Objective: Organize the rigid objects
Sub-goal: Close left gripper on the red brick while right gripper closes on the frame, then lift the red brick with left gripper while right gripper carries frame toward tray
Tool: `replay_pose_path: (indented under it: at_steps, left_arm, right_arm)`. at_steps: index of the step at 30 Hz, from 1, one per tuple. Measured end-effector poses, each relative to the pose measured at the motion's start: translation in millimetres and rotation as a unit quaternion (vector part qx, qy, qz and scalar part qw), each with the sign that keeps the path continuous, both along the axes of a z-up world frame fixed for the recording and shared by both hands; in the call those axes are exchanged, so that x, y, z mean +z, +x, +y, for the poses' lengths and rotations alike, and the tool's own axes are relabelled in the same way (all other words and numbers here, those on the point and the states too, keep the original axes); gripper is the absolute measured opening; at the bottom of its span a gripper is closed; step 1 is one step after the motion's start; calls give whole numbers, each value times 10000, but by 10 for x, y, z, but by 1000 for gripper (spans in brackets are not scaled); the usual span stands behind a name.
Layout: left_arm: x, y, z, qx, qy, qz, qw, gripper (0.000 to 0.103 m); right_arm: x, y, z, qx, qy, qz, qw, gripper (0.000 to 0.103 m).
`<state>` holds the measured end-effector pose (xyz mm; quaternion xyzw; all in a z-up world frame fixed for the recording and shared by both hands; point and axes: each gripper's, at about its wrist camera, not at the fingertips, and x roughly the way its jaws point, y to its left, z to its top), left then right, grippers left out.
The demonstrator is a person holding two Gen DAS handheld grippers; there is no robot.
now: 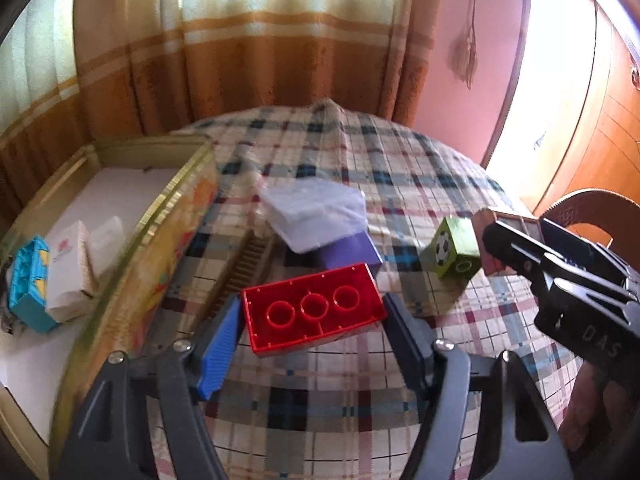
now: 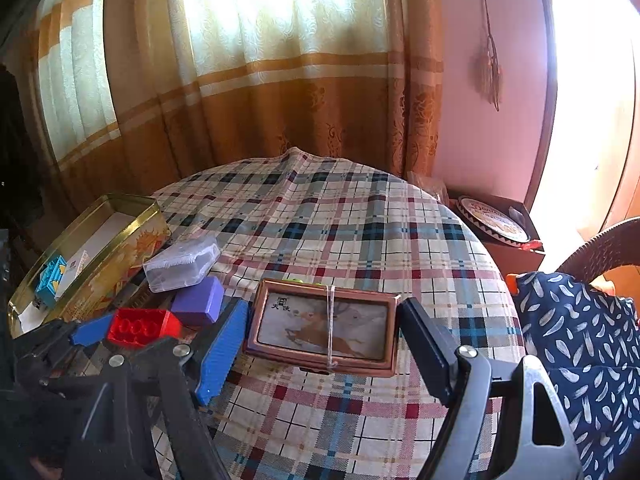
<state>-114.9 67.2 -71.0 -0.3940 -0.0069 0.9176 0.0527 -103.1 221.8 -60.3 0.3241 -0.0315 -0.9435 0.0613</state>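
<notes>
A red transparent brick [image 1: 316, 312] lies lengthwise between the blue-padded fingers of my left gripper [image 1: 314, 314], and both pads touch its ends. The same brick [image 2: 140, 326] shows at the lower left of the right wrist view. My right gripper [image 2: 324, 328] is shut on a copper picture frame [image 2: 320, 328] with a deer image, held by its short sides. A green cube [image 1: 456, 252] with a football print stands just left of that frame. A clear plastic case [image 1: 316, 212] leans on a purple block [image 1: 352, 252], and a brown comb [image 1: 248, 264] lies beside them.
A gold tin [image 1: 176, 200] at the table's left edge holds a blue toy [image 1: 30, 284], a white carton [image 1: 68, 268] and a small clear box. The round table wears a plaid cloth [image 2: 340, 224]. A chair with patterned fabric [image 2: 580, 340] stands at right.
</notes>
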Motion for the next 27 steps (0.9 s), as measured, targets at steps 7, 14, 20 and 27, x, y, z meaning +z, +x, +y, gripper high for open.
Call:
replay_pose_path:
  at_steps: [7,14,20,27]
  left_arm:
    - [137,165,-151,269,60,547,9981,70]
    - [229,344,-301,488,36,1018,9936,70]
    - [287,461,-336,543,-42,1345,9894,70]
    - [315,534,-398,638,-16,1509,9865,70]
  right_arm:
    - [39,90,-157,152,199,231,9994,79]
    - [85,162,-227,193,363,429,9982,79]
    - [121,215,-256,258,397,601,9971,79]
    - [145,250,-273,351,369,709,9962,79]
